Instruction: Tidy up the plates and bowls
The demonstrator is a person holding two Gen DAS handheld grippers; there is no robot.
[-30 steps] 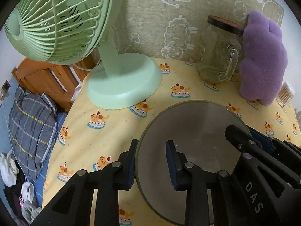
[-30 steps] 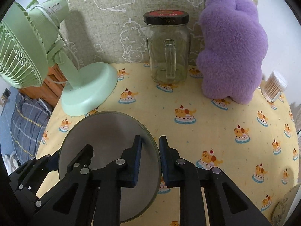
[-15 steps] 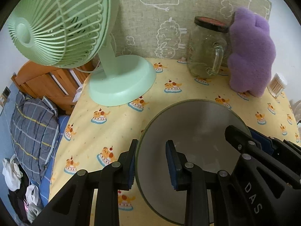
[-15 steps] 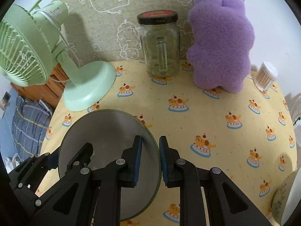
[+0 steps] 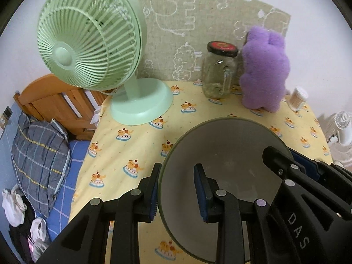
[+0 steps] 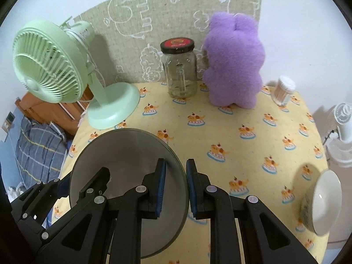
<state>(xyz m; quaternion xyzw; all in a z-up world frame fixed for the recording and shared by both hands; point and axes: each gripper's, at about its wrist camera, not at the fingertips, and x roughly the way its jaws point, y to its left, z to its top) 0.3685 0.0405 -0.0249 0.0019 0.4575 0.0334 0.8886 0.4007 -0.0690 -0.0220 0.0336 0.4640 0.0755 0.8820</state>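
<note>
Both grippers are clamped narrowly on one grey plate (image 5: 222, 171), the left gripper (image 5: 177, 189) pinching its rim on one side and the right gripper (image 6: 175, 190) on the opposite side, probably because two grips keep the wide, flat dish level. It hangs clear above the table (image 6: 231, 123), in front of the green fan (image 6: 72, 77). A white bowl (image 6: 323, 200) sits far from the fan at the table's edge, likely where the plate belongs.
</note>
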